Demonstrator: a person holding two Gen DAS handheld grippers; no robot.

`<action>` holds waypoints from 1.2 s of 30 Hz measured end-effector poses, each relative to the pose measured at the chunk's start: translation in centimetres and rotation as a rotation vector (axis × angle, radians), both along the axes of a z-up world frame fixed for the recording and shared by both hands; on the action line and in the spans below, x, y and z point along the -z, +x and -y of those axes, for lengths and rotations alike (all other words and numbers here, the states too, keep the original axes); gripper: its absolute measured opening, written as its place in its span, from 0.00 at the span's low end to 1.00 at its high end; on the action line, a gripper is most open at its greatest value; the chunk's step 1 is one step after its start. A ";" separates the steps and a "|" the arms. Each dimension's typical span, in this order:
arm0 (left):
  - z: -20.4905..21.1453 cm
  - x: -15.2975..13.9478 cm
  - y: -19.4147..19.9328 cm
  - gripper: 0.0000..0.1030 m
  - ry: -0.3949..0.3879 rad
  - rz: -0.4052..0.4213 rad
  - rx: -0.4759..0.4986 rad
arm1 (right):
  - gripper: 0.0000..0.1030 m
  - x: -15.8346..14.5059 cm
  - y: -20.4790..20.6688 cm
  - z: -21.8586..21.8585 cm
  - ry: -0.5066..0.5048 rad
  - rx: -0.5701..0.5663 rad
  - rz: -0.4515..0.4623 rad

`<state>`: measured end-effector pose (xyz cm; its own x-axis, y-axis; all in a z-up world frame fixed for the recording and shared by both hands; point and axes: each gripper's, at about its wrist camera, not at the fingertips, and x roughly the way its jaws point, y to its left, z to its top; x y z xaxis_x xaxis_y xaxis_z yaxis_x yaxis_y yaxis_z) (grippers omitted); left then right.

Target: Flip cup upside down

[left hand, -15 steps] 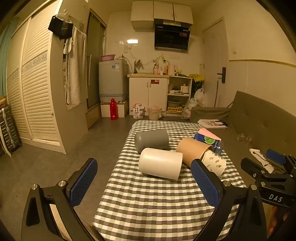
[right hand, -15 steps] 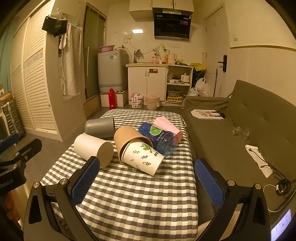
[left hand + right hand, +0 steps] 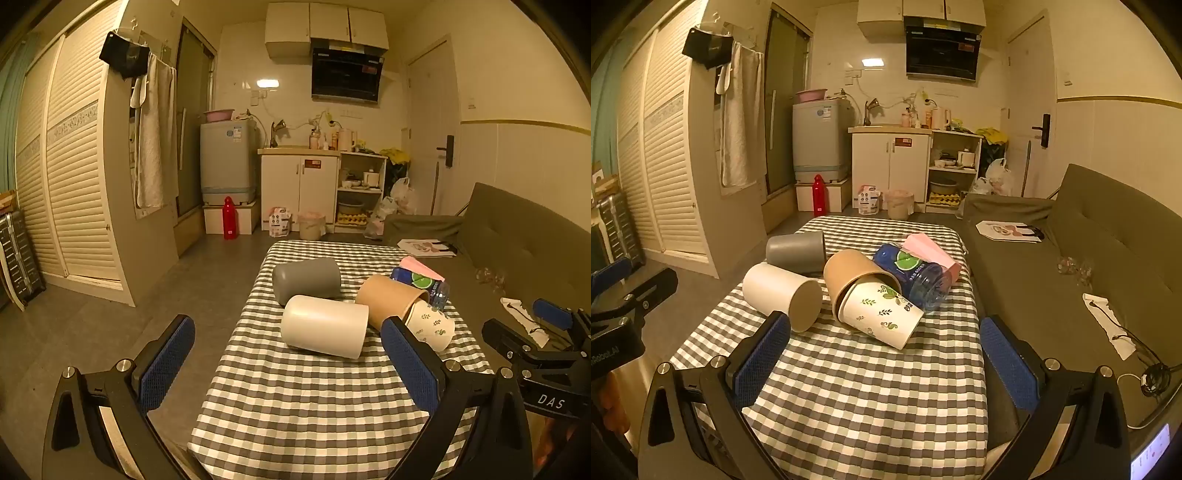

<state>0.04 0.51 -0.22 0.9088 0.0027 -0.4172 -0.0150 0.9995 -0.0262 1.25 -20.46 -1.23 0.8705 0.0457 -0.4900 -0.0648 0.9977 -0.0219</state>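
Several cups lie on their sides on a checkered table [image 3: 295, 413]. A white cup [image 3: 325, 326] [image 3: 781, 291] lies nearest my left gripper. A grey cup [image 3: 306, 280] [image 3: 796, 251] lies behind it. A brown cup [image 3: 388, 301] [image 3: 855, 277] holds a leaf-print paper cup [image 3: 430, 325] [image 3: 882, 314] in its mouth. My left gripper [image 3: 291, 365] is open and empty, short of the white cup. My right gripper [image 3: 886, 358] is open and empty, short of the leaf-print cup.
A blue water bottle [image 3: 916, 273] and a pink box [image 3: 931, 251] lie behind the brown cup. A grey sofa [image 3: 1071, 266] runs along the table's right side. Bare floor [image 3: 110, 332] lies to the left. A kitchen counter [image 3: 299, 151] stands at the back.
Both grippers have edged slightly forward toward the cups. The cups have not moved.
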 end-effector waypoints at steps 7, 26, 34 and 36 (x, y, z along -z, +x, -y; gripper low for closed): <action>0.0 0.0 0.0 1.00 0.004 -0.003 -0.001 | 1.00 -0.3 -0.3 0.0 -0.001 -0.004 0.001; 0.2 0.0 0.0 1.00 0.008 -0.005 -0.001 | 1.00 -0.1 -0.2 0.0 -0.002 -0.006 0.000; 0.2 -0.1 0.0 1.00 0.009 -0.004 0.000 | 1.00 -0.1 -0.2 0.0 -0.001 -0.007 0.000; 0.2 -0.1 0.0 1.00 0.009 -0.005 0.000 | 1.00 -0.1 -0.2 0.0 -0.001 -0.007 -0.001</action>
<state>0.00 0.29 -0.16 0.9066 0.0067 -0.4218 -0.0152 0.9997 -0.0168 1.08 -20.48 -1.12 0.8697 0.0509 -0.4910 -0.0715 0.9972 -0.0233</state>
